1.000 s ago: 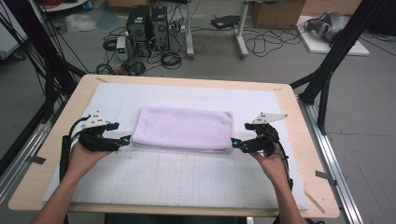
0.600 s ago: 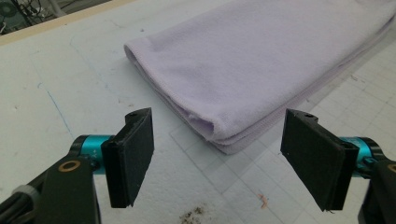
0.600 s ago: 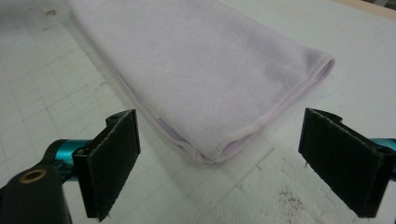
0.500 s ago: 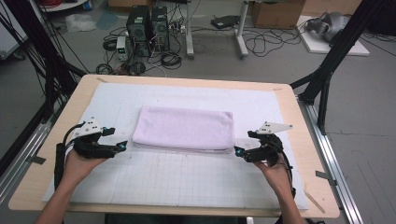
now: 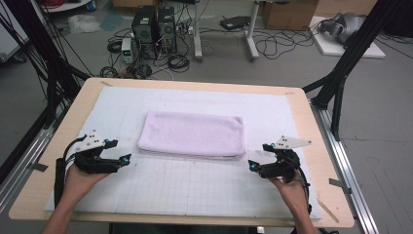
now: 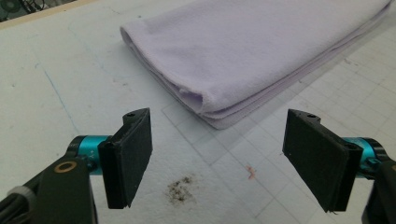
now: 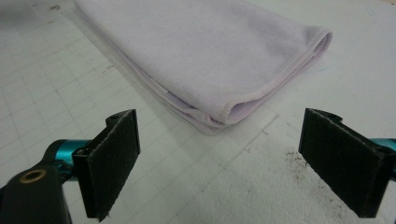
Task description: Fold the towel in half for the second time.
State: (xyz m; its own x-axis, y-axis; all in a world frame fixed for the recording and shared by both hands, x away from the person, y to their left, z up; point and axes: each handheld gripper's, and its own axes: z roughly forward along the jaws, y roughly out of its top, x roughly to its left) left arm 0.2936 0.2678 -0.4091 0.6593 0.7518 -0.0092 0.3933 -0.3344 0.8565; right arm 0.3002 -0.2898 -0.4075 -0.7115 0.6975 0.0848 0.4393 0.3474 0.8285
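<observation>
High view first: I see a folded lilac towel [image 5: 192, 134] lying flat in the middle of a white gridded mat [image 5: 195, 190] that covers most of the wooden table [image 5: 319, 146]. Nothing here is a container, and nothing lies on the towel; it is a plain flat fold several layers thick, its long sides running across the table.

My left gripper [image 5: 124, 160] sits on the person's left hand [image 5: 80, 178], near the towel's near-left corner and clear of it. My right gripper [image 5: 252, 165] is held by the right hand [image 5: 287, 187], near the near-right corner and also apart from the cloth. Each points inward toward the towel.

In the left gripper view, the left gripper [image 6: 219, 158] has its jaws spread wide with nothing between them. The towel [image 6: 261, 51] lies just ahead, its folded corner showing stacked edges, and a small dark smudge [image 6: 181, 188] marks the mat [image 6: 56, 84] between the jaws.

In the right gripper view, the right gripper [image 7: 219, 163] is likewise wide and empty. The towel [image 7: 205, 51] shows its stitched hem and layered corner just ahead. A scatter of dark specks [image 7: 299, 163] lies on the mat [image 7: 46, 93] by the far jaw.
</observation>
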